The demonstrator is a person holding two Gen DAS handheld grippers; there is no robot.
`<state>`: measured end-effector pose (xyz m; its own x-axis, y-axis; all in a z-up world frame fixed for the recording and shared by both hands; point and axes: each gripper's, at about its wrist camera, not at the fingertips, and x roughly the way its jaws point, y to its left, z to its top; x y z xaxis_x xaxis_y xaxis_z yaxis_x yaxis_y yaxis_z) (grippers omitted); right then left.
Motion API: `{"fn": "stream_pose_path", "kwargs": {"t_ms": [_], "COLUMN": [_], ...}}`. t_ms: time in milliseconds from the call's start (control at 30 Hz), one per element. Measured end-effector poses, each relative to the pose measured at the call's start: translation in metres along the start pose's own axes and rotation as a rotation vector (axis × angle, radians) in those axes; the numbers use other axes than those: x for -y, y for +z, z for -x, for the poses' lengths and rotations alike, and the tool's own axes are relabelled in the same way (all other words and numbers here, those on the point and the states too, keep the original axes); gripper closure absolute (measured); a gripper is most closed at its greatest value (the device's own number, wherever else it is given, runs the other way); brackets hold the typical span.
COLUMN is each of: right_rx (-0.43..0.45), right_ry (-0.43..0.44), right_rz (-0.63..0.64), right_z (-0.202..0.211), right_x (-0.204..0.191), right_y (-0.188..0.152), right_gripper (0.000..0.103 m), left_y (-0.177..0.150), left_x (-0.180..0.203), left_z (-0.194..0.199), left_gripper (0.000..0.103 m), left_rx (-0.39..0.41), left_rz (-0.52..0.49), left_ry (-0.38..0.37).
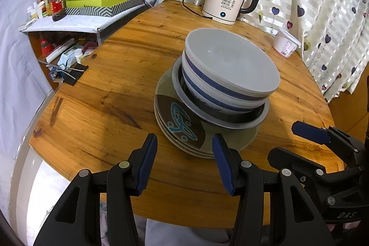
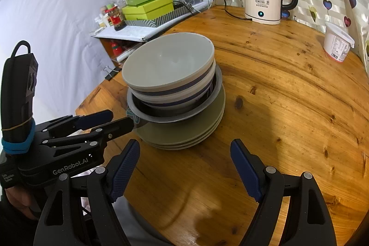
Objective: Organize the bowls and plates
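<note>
Over the table's near edge, the left gripper [image 1: 184, 149] holds its blue-padded jaws apart with nothing between them, just short of the plates [image 1: 182, 128]. The right gripper [image 2: 184, 160] hangs beside it, jaws spread wider and likewise empty. Ahead of both, a stack stands near the middle of the round wooden table [image 2: 288, 89]: several olive-grey plates at the bottom, the top one bearing a brown patch with a teal figure, then a wide grey-rimmed dish [image 1: 260, 114] with a dark inside, then nested bowls [image 1: 230, 75], white with blue bands, the uppermost plain grey within. How many bowls are nested is hard to tell, perhaps three. Bare wood lies open to the right of the stack and along the near edge. At the far edge stand a cream kettle [image 1: 227, 1] and a white tub [image 1: 286, 42], well apart from the stack.
</note>
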<state>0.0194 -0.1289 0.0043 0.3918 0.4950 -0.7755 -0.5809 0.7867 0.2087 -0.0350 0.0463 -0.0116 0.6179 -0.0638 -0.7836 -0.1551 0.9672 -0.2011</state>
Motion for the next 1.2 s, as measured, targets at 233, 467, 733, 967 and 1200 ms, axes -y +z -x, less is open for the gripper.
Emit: {"fn": "stream_pose_path", "kwargs": {"t_ms": [233, 467, 733, 967, 1200], "right_rx": [0.000, -0.001, 0.001, 0.000, 0.000], "right_ry": [0.000, 0.000, 0.000, 0.000, 0.000], "right_rz": [0.000, 0.000, 0.001, 0.001, 0.002], "right_z": [0.0005, 0.0005, 0.0009, 0.0007, 0.0008], "right_x": [0.0000, -0.0001, -0.0004, -0.0008, -0.0010], "right_y": [0.0004, 0.0002, 0.0007, 0.0006, 0.0008], "right_gripper": [0.022, 0.021, 0.021, 0.021, 0.021], "left_y": [-0.0001, -0.0010, -0.0016, -0.0013, -0.0001], "left_x": [0.0009, 0.0002, -0.0001, 0.0020, 0.0024], "left_z": [-0.0002, -0.0019, -0.0023, -0.0026, -0.0039], "left_gripper": [0.052, 0.052, 0.052, 0.052, 0.052], "left_rx": [-0.001, -0.006, -0.010, -0.017, -0.022], "left_rz": [-0.004, -0.002, 0.001, 0.003, 0.002], "left_ry": [0.004, 0.002, -0.007, -0.021, -0.028]}}
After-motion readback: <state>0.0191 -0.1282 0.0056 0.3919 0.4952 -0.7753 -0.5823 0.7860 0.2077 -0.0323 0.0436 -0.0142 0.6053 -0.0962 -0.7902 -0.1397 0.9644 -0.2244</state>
